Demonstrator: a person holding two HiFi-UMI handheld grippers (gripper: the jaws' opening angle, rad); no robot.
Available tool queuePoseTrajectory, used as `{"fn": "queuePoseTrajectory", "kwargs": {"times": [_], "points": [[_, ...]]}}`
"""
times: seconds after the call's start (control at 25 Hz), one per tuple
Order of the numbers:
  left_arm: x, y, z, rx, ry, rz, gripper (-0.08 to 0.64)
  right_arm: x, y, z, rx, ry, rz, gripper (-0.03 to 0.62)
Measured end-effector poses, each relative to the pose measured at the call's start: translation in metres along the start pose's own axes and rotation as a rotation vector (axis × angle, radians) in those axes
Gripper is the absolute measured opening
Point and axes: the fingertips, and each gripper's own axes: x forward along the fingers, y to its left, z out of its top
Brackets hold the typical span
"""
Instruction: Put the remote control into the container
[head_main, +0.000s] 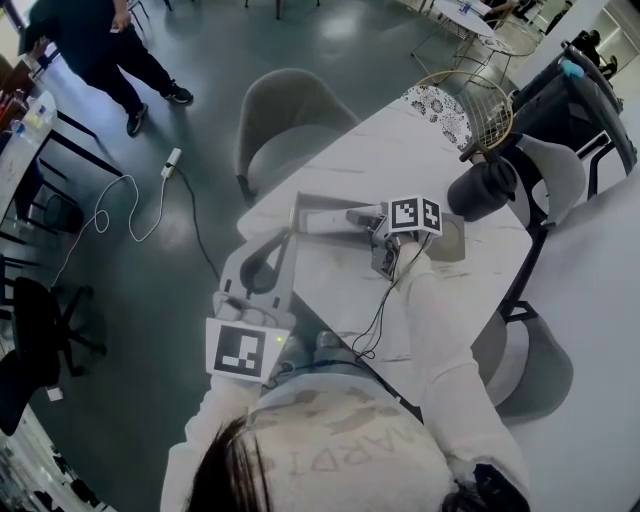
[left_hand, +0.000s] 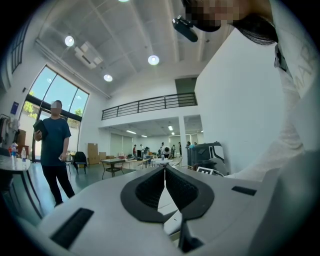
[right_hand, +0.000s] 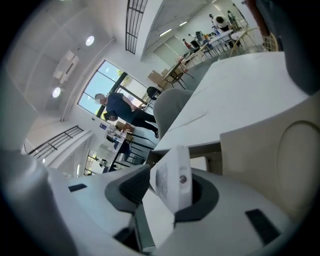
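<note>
- left gripper (left_hand: 164, 170): sits just left of the container (head_main: 452, 245), by the table edge. Jaws are pinched fully together, nothing in them.
- right gripper (right_hand: 172, 169): over the middle of the container, reaching in from its right side. Jaws are about half apart and clamped on the back end of the remote control (head_main: 330, 218).
- remote control: slim and white, lying lengthwise over the container's left half with its front end by the left wall. There's tiny print and a little round dot on the end facing the gripper camera. Can't tell if it touches the bottom.
- container: shallow, beige, open on top, sitting on a white table (head_main: 430, 150).
- beyond the container there's a grey chair (head_main: 290, 125), and up to the right a wire basket (head_main: 470, 100).
- way left of the container, on the dark shiny floor, there's a power strip (head_main: 171, 160) with a white cable, plus a person (head_main: 100, 45) in dark clothes.
</note>
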Motion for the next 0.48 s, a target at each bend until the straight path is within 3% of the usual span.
{"fn": "queuePoseTrajectory", "kwargs": {"times": [0.2, 0.32, 0.4, 0.48], "points": [[0.001, -0.004, 0.002, 0.004, -0.001, -0.014, 0.014, -0.006, 0.007, 0.001, -0.143, 0.014, -0.049, 0.126], [0.002, -0.003, 0.003, 0.002, -0.002, -0.015, 0.014, -0.008, 0.011, 0.004, -0.173, 0.012, -0.055, 0.125], [0.002, -0.005, 0.003, 0.005, -0.004, -0.018, 0.014, -0.009, 0.008, 0.004, -0.136, 0.0, -0.057, 0.108], [0.002, -0.006, 0.003, 0.004, -0.005, -0.021, 0.014, -0.007, 0.006, 0.004, -0.025, -0.029, -0.029, 0.101]]}}
